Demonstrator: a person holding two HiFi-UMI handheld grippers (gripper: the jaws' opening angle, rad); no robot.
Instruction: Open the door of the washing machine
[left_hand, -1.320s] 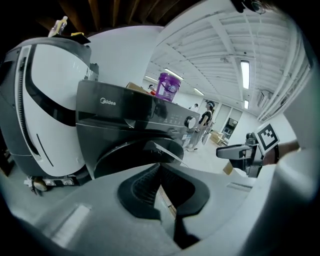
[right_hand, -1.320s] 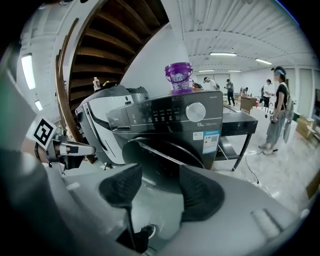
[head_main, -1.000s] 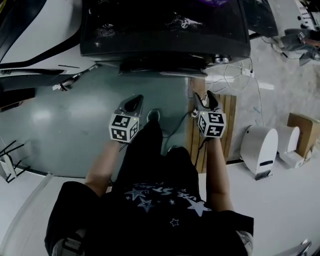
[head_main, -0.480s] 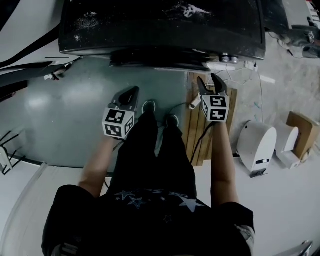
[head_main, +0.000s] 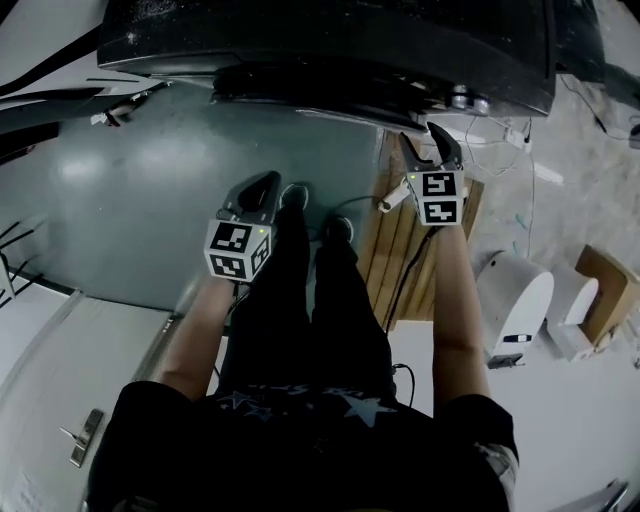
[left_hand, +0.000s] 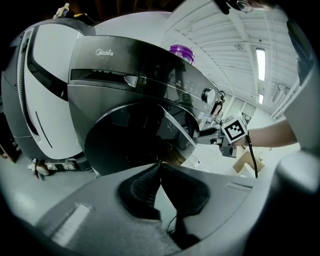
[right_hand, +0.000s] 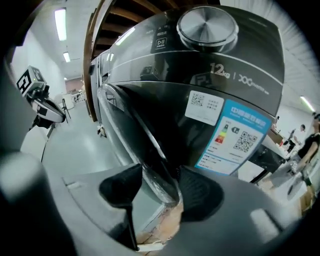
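The washing machine (head_main: 330, 50) stands dark and glossy at the top of the head view, on a grey-green floor (head_main: 130, 200). Its round door (right_hand: 150, 145) faces the person. The right gripper (right_hand: 161, 169) is at the door's right-hand edge, in front of the washing machine. Its jaws are part-way apart, with the door's clear rim filling the gap between them, pressed against both pads. The left gripper (left_hand: 160, 166) hangs in front of the washing machine's door, well clear of it. Its jaws are closed tip to tip and hold nothing. A wooden pallet (head_main: 405, 250) lies on the floor in front of the washing machine's right corner.
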